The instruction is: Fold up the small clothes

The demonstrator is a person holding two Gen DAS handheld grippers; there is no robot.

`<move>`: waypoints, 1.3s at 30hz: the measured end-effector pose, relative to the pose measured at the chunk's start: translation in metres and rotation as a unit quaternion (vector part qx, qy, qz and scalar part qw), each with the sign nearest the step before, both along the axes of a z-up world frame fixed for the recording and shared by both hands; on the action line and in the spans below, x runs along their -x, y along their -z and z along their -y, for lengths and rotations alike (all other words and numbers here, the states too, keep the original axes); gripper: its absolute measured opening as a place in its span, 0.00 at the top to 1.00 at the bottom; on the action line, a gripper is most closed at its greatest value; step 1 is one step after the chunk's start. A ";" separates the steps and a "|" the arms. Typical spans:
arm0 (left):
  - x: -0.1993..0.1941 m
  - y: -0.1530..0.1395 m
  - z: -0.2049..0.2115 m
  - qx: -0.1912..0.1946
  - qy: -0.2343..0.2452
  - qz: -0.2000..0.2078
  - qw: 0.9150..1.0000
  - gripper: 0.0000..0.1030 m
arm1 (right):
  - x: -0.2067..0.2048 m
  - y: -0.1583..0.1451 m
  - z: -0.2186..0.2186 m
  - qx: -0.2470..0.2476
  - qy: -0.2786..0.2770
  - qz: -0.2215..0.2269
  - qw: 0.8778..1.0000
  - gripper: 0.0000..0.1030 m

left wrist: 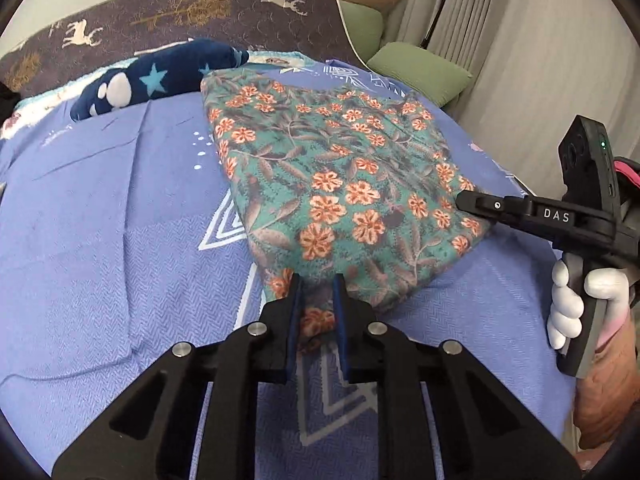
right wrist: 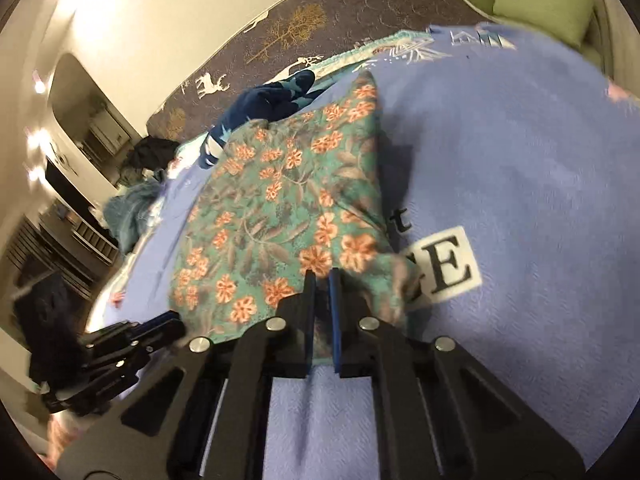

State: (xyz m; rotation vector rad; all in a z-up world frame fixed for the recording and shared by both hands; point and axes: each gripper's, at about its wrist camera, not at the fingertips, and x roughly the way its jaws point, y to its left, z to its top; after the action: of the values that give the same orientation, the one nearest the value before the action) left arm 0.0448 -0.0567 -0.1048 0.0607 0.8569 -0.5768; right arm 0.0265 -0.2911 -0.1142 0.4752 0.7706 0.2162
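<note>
Both near corners of the floral garment [left wrist: 340, 168] pinched, left tongs [left wrist: 316, 312] and, seemingly, right tongs [right wrist: 322, 304] closed on cloth; lift evenly, fold away across the bed [left wrist: 100, 208].

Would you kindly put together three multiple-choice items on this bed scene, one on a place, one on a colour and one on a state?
1. Where does the navy star-print garment lie?
A. beyond the floral garment, toward the deer-print cover
B. on top of the floral garment
C. between the left gripper's fingers

2. What colour are the flowers on the floral garment?
A. yellow
B. orange
C. purple

3. What is the left gripper doing?
A. standing wide open above bare sheet
B. gripping a green pillow
C. pinching the floral garment's near corner

Answers:
1 A: it sits past the floral garment's far edge, before the deer-print cover.
2 B: orange blooms on a teal ground.
3 C: fabric is bunched between its fingers.
</note>
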 end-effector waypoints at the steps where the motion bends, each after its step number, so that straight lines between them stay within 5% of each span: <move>1: 0.000 0.000 0.001 -0.002 0.002 -0.001 1.000 0.82 | -0.001 0.000 -0.003 0.011 -0.002 0.000 1.000 0.94; 8: 0.010 0.002 0.018 -0.034 0.043 0.020 0.998 0.51 | 0.003 0.000 -0.012 0.046 -0.004 0.004 0.999 0.92; 13: 0.011 -0.014 0.019 -0.024 0.024 0.018 0.999 0.52 | 0.004 -0.007 -0.016 0.080 -0.002 0.011 0.997 0.92; 18: 0.003 -0.044 0.026 -0.041 0.007 0.077 0.996 0.52 | -0.011 -0.035 -0.030 0.109 -0.022 0.043 0.993 0.89; 21: -0.014 -0.050 0.029 -0.038 -0.001 0.077 0.996 0.52 | -0.028 -0.051 -0.036 0.126 -0.034 0.059 0.990 0.89; 26: -0.047 -0.042 0.034 -0.042 -0.011 0.062 0.997 0.52 | -0.062 -0.053 -0.035 0.127 -0.042 0.051 0.990 0.89; 30: -0.066 -0.005 0.034 -0.069 -0.018 0.029 0.997 0.51 | -0.093 -0.008 -0.023 0.137 -0.023 -0.023 0.990 0.84; 39: -0.066 -0.002 0.025 -0.042 -0.015 0.033 0.998 0.50 | -0.089 -0.007 -0.026 0.141 -0.026 -0.002 0.990 0.84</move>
State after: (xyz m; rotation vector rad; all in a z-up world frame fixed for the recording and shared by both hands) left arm 0.1109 -0.0812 -0.1028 0.1428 0.8160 -0.5084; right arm 0.1160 -0.2652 -0.1067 0.1885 0.8036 0.1520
